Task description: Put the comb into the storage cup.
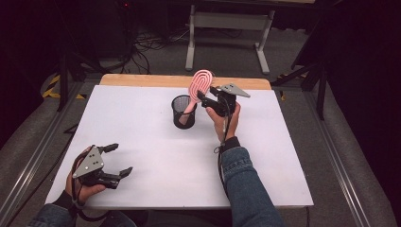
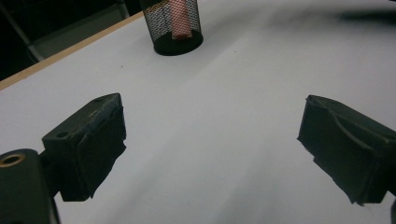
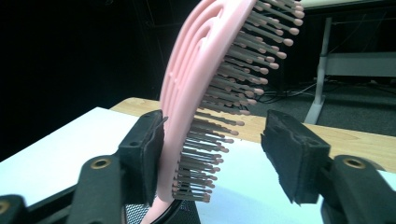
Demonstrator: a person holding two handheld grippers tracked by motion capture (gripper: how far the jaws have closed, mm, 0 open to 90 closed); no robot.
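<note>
The pink brush [image 1: 198, 87] stands handle-down in the black mesh cup [image 1: 182, 112], its head leaning out above the rim. The right gripper [image 1: 208, 97] sits at the brush head with its jaws partly apart and the head between them. In the right gripper view, one jaw lies against the smooth back of the brush [image 3: 196, 93], while the other stands clear of the bristle tips with a gap showing, so nothing is clamped. The left gripper [image 1: 118, 160] rests low over the white table [image 1: 156, 156], well apart from the cup [image 2: 177, 25]. Its jaws are spread wide with bare table [image 2: 210, 140] between them.
</note>
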